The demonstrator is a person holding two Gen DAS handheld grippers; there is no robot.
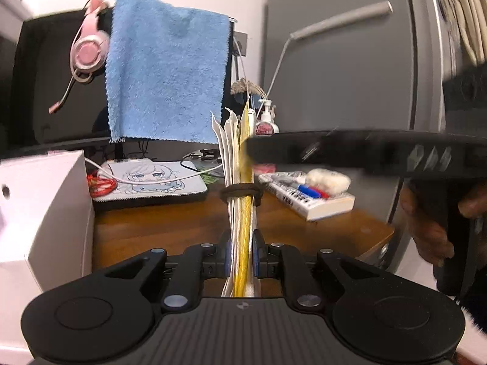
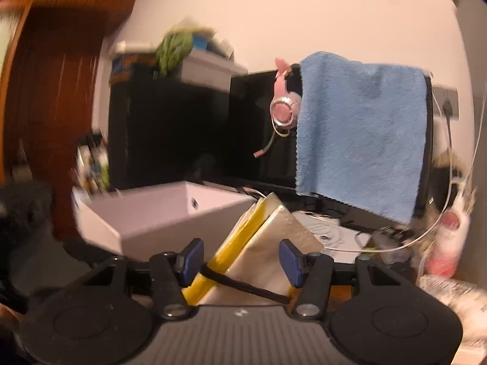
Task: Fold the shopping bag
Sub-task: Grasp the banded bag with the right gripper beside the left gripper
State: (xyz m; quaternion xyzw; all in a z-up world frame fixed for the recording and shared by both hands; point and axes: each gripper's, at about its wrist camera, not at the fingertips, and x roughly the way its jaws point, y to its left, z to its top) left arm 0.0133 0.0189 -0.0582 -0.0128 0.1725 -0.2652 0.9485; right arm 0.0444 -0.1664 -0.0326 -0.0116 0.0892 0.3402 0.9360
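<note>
Blue towel (image 1: 167, 70), pink headset (image 1: 88, 51), perhaps markers (image 1: 307, 190)

Towel (image 1: 167, 70): draped over the monitor (image 1: 57, 85), headset (image 1: 88, 51) hanging to its left.
Mouse pad (image 1: 152, 182): on the desk (image 1: 182, 222) below the monitor.
Box (image 1: 42, 210): near left.
Book (image 1: 307, 197): right (markers (image 1: 307, 190) lying on it).
Folded bag (image 1: 240, 188): centre, upright.

We see the left gripper (image 1: 240, 254) and right gripper (image 2: 240, 261) built alike: matte black linkage arms, silver round screws, blue pads (image 2: 289, 261) (rather worn), ribbed grey housing with a small round emblem.
</note>
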